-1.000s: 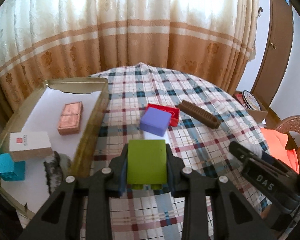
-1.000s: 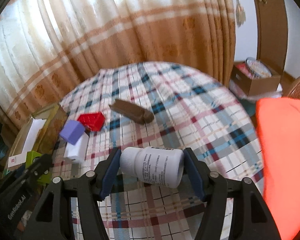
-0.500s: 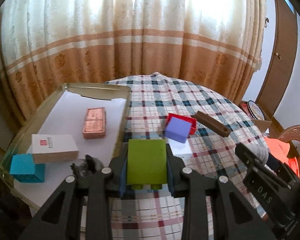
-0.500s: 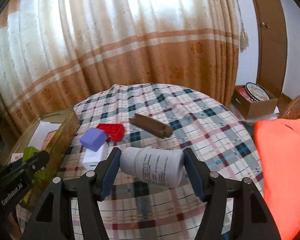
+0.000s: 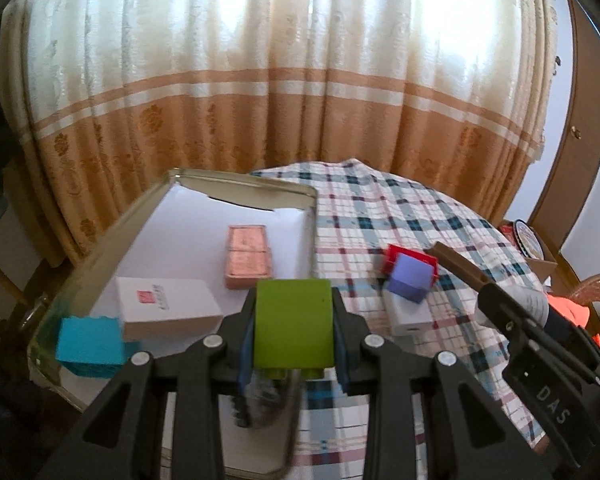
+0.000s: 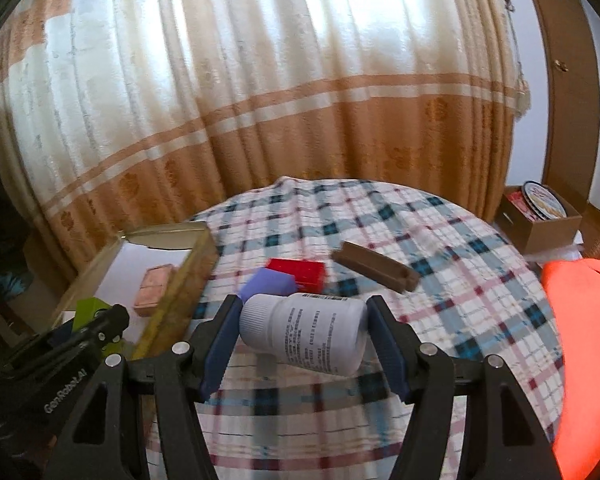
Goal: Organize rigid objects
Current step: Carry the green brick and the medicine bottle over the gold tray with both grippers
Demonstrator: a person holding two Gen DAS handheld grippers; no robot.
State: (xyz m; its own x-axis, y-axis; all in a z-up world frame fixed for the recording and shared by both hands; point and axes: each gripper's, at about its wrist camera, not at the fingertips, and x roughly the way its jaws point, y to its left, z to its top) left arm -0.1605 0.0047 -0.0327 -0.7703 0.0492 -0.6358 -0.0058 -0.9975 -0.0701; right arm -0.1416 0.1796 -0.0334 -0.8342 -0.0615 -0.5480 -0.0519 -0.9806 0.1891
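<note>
Green block (image 5: 294, 322) is clamped in the left gripper (image 5: 294, 336), a white bottle (image 6: 304, 332) (sideways) in the right gripper (image 6: 302, 340); four pieces lie in the tray (image 5: 236, 178) at 10 o'clock, four are left on the tablecloth (image 5: 400, 216).

Rigid objects: two held aloft, the rest split between tray and cloth.
A green block (image 5: 294, 322) is clamped upright over the tray (image 5: 236, 184); a white bottle (image 6: 304, 332) is held on its side, cap left. In the tray lie a teal block (image 5: 89, 346), a white box (image 5: 166, 314) and a copper bar (image 5: 247, 256). A purple cube (image 5: 410, 282), red block (image 5: 396, 254) and brown bar (image 6: 374, 266) rest on the checked cloth.
</note>
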